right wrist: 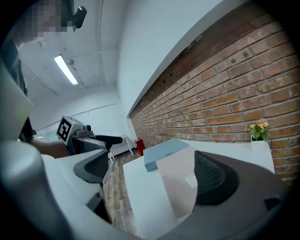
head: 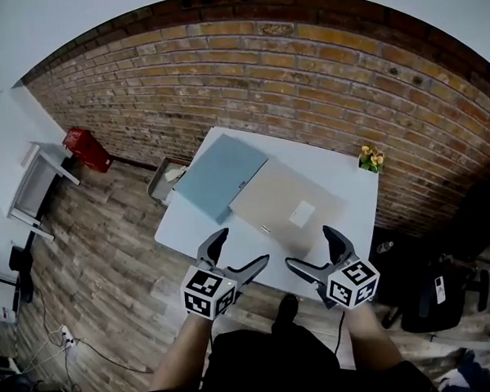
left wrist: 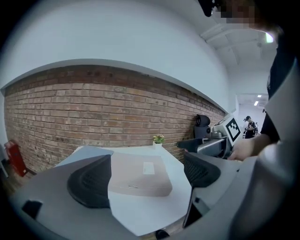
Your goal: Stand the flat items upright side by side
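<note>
loft-style office: brick wall (head: 304, 73), plank floor (head: 100, 240), white table (head: 347, 182), ceiling strip light (right wrist: 65, 69)

Mid-frame in the head view, your table (head: 353, 195) is smooth, matt white. The blue item (head: 219, 176) and beige item (head: 278, 199) on it have dull, even covers, card or matt plastic, you can't tell which; the beige one bears a pale, paper-like label (head: 302, 213). Across the top, the wall (head: 304, 73) is rough red brick. At left, the floor (head: 100, 248) is grained wood plank. On your left gripper (left wrist: 146, 174), the pads (left wrist: 89, 180) are matt black with a fine mesh texture.
</note>
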`<state>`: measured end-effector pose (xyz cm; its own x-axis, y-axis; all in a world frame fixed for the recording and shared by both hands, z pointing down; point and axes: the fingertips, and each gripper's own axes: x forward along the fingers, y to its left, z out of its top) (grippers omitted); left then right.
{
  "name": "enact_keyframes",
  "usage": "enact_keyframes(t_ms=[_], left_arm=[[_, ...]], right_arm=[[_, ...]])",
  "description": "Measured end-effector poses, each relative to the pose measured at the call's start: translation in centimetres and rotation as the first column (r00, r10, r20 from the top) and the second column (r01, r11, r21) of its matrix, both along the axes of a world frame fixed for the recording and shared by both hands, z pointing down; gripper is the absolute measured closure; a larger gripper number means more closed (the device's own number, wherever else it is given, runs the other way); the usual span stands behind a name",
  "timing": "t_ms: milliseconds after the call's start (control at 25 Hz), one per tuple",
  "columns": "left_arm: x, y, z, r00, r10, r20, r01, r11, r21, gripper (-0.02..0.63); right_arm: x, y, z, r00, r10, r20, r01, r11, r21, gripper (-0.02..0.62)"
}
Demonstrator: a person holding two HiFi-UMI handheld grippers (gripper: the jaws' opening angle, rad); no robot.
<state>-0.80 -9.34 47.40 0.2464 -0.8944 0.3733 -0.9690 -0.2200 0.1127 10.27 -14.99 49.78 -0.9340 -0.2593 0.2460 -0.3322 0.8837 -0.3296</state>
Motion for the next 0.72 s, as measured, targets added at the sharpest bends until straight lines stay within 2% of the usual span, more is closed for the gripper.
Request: enact_keyframes(t_ms=[120,240,440,560,720], left_arm=[[-1.0,-1.7,0.8,1.000,-0.007,0.013,0.007,1.000,-0.030,0.109],[-2.5,-3.3,2.1,1.000,-0.008,-0.002,0.008,0.998,-0.057,0.109],[-4.3,-6.0,3.5,0.999,0.038,-0.009,-0.039,0.997,-0.070,0.109],[-5.7,-6.7,4.7,0.996,0.087,-0.015,-0.088,0.993,-0.078,0.109],[-8.2,-6.9,6.0,0.988,0.151,-0.030,-0.153,0.985,-0.081,0.110]], right_arm=[[-1.1,-2.0,0.5,1.000,-0.004,-0.009,0.004,1.000,-0.002,0.014],[-1.4,-3.0,1.6,0.999,0.030,-0.018,-0.031,0.999,-0.029,0.014],[-1.3,-3.5,4.5,0.991,0.091,-0.095,-0.098,0.992,-0.080,0.014],[-1.4,-3.9,5.3,0.976,0.160,-0.147,-0.172,0.982,-0.073,0.014],[-2.1,-4.4,6.5,0.931,0.292,-0.221,-0.310,0.949,-0.052,0.014]])
